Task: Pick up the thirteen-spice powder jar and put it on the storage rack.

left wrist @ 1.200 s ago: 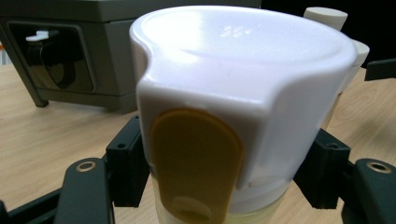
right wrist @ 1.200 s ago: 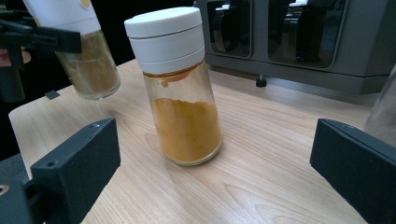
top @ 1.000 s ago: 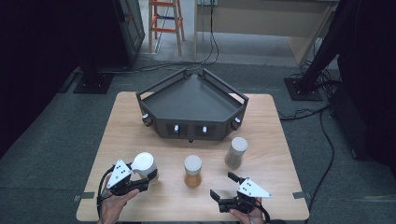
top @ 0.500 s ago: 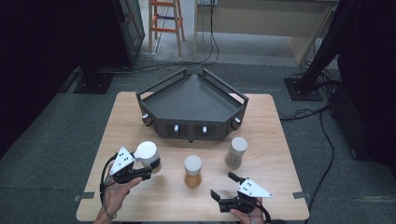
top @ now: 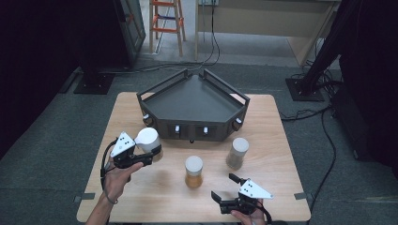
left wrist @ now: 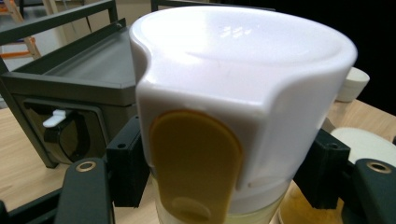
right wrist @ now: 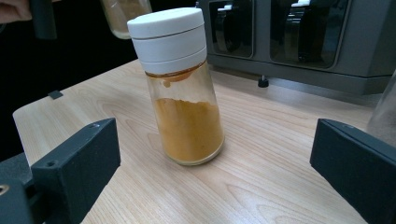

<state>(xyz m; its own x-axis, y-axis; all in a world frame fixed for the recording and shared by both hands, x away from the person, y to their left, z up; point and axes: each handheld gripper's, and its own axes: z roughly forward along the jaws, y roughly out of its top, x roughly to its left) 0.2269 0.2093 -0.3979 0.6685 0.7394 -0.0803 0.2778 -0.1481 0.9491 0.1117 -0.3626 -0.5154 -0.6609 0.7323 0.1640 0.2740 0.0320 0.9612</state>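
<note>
- Jar (top: pixel 148 140) with the white cap – my left gripper (top: pixel 141 155) fingers are pinching it upright, just before the dark tray (top: pixel 187 101).
- Right gripper (top: pixel 224 194) fingers are standing spread, facing the orange-powder jar (top: pixel 193 171).

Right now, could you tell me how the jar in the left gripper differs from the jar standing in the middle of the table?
The held jar is clamped in the left gripper and off the table, near the tray; the middle jar stands free on the wood. The held jar's contents look pale yellow; the middle jar's powder is deep orange. Both are clear jars with white caps.
</note>
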